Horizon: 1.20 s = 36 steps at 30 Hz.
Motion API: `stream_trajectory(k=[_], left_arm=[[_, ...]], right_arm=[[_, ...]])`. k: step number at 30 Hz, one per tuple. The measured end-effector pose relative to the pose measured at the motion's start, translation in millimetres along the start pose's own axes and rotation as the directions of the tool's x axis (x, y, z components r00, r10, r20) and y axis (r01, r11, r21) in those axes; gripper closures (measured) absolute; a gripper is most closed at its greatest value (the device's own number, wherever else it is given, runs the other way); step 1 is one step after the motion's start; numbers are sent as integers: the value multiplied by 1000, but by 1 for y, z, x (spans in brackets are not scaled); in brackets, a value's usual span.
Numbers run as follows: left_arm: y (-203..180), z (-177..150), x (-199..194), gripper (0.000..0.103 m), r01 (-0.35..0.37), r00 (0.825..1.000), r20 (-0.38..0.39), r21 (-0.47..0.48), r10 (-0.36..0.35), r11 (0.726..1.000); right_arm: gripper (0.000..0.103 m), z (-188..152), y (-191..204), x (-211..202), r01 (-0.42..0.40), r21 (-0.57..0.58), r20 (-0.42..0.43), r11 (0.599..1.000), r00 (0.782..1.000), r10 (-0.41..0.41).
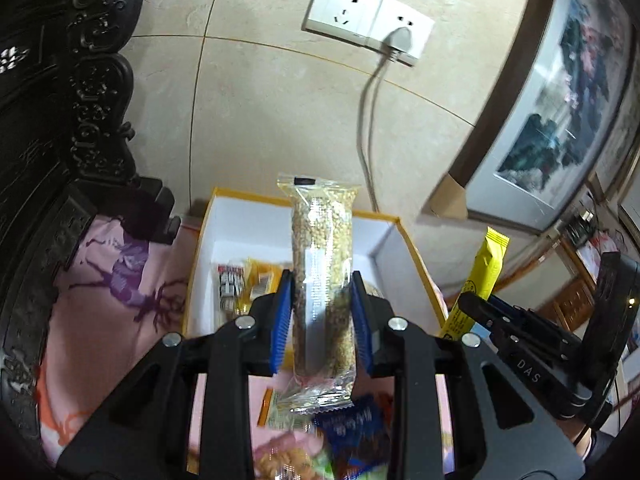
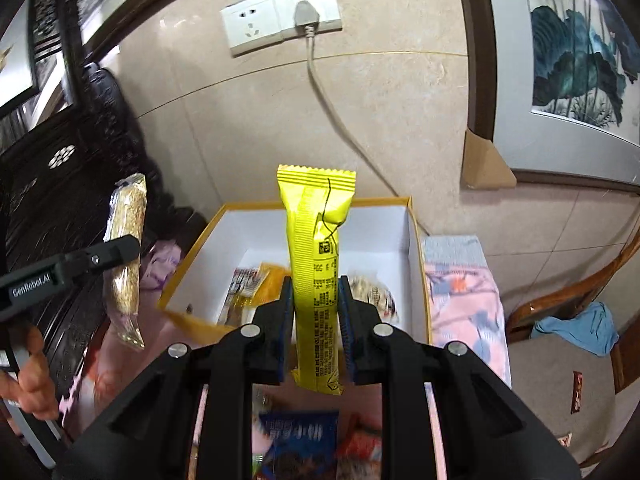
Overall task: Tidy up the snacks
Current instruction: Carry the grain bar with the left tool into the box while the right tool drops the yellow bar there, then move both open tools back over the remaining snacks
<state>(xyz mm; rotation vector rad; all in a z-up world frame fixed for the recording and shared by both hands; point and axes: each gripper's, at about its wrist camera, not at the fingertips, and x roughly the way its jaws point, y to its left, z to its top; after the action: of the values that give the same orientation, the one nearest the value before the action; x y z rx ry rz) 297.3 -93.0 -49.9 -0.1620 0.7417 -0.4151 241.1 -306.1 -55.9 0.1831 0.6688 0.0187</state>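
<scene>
1. Left wrist view: the left gripper [image 1: 322, 320] pinches a clear grain bar [image 1: 323, 276] around its middle, long end sticking up above the white box [image 1: 280, 220]. Held only at the waist, the slick wrapper could slide or pivot between the pads.
2. The right gripper [image 2: 316, 328] clamps a yellow bar [image 2: 316, 272] the same way, also over the box. Both bars head for one opening, so the grippers could bump each other there.
3. A release made too high could bounce a bar off the yellow rim onto the pink cloth [image 1: 104, 280].
4. The grain bar is transparent, tan granules showing, ends crimped flat. The yellow bar is opaque, glossy, slightly dented near the top.
5. Several wrapped snacks [image 2: 256, 280] already lie on the box floor; loose packets [image 2: 298, 436] remain below the grippers, blurred.
</scene>
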Motion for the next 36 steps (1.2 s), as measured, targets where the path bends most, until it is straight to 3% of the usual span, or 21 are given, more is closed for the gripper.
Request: stream_trajectory(k=[8, 10, 11, 12, 13, 23, 28, 36], left_arm=[[3, 25, 59, 70, -75, 996, -49, -15, 74, 997], [10, 26, 71, 19, -99, 993, -66, -69, 94, 993], [13, 26, 74, 17, -112, 992, -62, -92, 106, 990], [16, 26, 77, 17, -119, 992, -58, -106, 113, 987], [18, 25, 77, 17, -120, 992, -61, -107, 114, 987], [28, -6, 21, 15, -130, 991, -11, -72, 130, 989], [30, -43, -15, 13, -156, 988, -16, -21, 156, 987], [44, -108, -62, 13, -187, 981, -63, -33, 185, 982]], right_arm=[[81, 30, 5, 41, -2, -11, 1, 1000, 1000, 2], [68, 32, 6, 53, -10, -7, -10, 1000, 1000, 10], [39, 33, 7, 60, -3, -10, -23, 1000, 1000, 3], [25, 32, 9, 67, 15, -26, -34, 1000, 999, -16], [24, 30, 11, 72, 21, -44, -42, 999, 999, -23], [23, -8, -6, 40, -84, 10, -101, 996, 991, 85], [23, -54, -15, 11, -69, -17, -150, 997, 986, 66], [23, -144, -21, -32, -54, -28, -249, 998, 968, 45]])
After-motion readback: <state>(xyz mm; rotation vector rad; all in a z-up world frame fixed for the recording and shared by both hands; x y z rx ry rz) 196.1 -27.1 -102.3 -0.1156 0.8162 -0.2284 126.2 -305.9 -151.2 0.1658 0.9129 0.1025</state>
